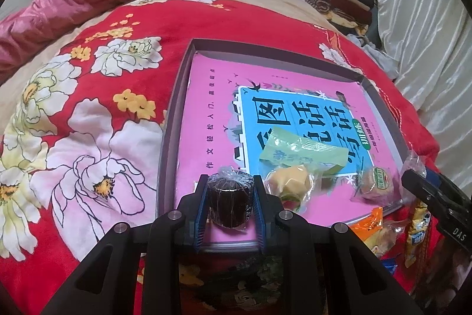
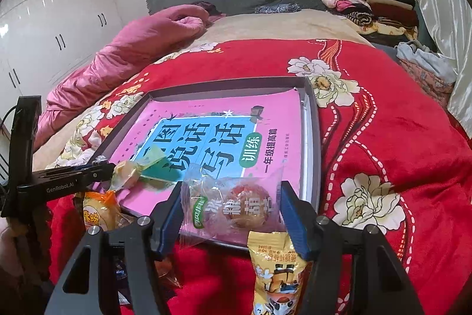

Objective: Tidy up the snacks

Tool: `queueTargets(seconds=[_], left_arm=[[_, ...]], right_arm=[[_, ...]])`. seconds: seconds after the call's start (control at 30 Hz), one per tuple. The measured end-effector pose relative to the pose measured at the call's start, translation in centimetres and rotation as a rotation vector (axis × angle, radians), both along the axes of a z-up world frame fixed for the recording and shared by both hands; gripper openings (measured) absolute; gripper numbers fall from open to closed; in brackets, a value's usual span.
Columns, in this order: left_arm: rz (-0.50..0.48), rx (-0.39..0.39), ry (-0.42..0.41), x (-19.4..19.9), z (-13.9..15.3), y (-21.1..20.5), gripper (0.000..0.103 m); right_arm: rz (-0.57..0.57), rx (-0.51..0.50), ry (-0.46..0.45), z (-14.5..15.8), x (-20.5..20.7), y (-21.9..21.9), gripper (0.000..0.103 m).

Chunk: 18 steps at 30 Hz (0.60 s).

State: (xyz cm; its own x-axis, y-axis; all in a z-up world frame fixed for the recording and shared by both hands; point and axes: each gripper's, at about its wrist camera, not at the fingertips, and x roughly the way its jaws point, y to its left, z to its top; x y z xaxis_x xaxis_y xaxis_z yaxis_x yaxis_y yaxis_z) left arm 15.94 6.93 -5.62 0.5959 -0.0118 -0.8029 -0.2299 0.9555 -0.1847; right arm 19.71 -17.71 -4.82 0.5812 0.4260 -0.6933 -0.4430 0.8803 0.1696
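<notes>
A shallow grey box [image 1: 172,120] lies on the red flowered blanket with a pink book [image 1: 206,114] flat inside it. My left gripper [image 1: 229,182] is shut on a dark brown round snack [image 1: 230,197] in clear wrap, held over the box's near left corner. Beside it on the book lie a yellow snack in a green wrapper [image 1: 290,182] and a round pastry packet [image 1: 376,182]. My right gripper [image 2: 230,191] spans that pastry packet [image 2: 236,205], its pads against both wrapper edges at the near rim of the box [image 2: 312,138]. The left gripper [image 2: 100,167] shows at the left.
An orange snack packet [image 2: 97,211] and a yellow cartoon packet [image 2: 277,264] lie on the blanket in front of the box. A pink quilt [image 2: 132,55] lies to the left, and folded clothes [image 2: 368,2] are stacked at the headboard. White wardrobes stand at far left.
</notes>
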Motion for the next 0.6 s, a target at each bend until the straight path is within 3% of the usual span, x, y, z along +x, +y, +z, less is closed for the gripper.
queueTargets(seconds=[0.6], left_arm=[[-0.012, -0.018, 0.007, -0.02, -0.14, -0.32, 0.028]], right_arm=[[0.000, -0.013, 0.000, -0.01, -0.02, 0.18, 0.065]])
